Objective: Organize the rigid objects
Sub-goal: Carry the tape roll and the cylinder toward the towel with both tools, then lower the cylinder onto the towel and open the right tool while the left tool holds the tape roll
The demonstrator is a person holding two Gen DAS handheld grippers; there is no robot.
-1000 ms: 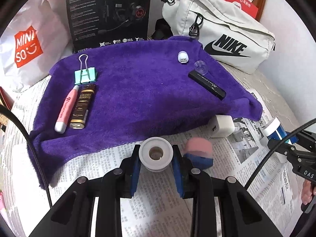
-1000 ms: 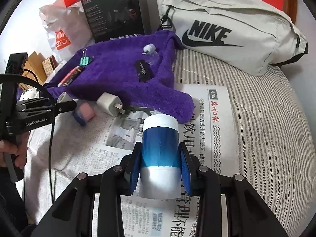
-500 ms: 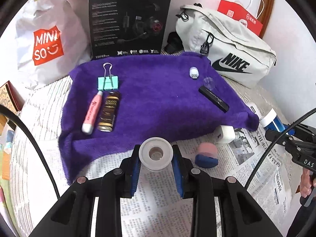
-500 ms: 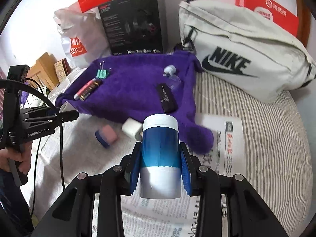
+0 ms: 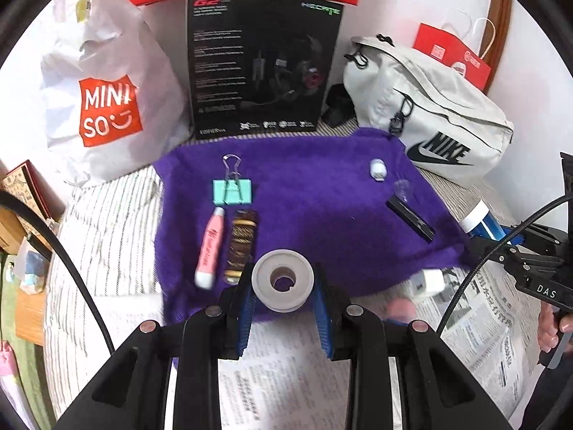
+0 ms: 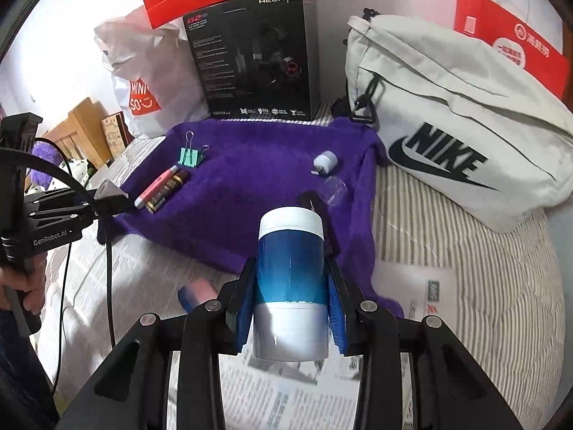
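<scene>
My left gripper (image 5: 283,283) is shut on a white tape roll (image 5: 283,280), held above the near edge of the purple towel (image 5: 315,200). My right gripper (image 6: 290,286) is shut on a blue and white bottle (image 6: 290,276), held above the towel's right front corner (image 6: 250,193). On the towel lie a green binder clip (image 5: 232,190), a pink tube (image 5: 211,247), a brown bar (image 5: 241,243), a small white cap (image 5: 378,169), a clear disc (image 5: 403,188) and a black stick (image 5: 412,218). A white charger (image 5: 428,281) and a pink and blue eraser (image 6: 198,292) lie on the newspaper.
A black headset box (image 5: 261,64), a Miniso bag (image 5: 104,100) and a grey Nike bag (image 5: 429,122) stand along the back wall. Red paper bags (image 6: 508,43) sit behind them. Newspaper (image 5: 286,387) covers the striped bed in front.
Both grippers have risen and moved forward over the towel's near edge, still holding the tape roll and the bottle. The eraser and charger now lie behind the fingertips.
</scene>
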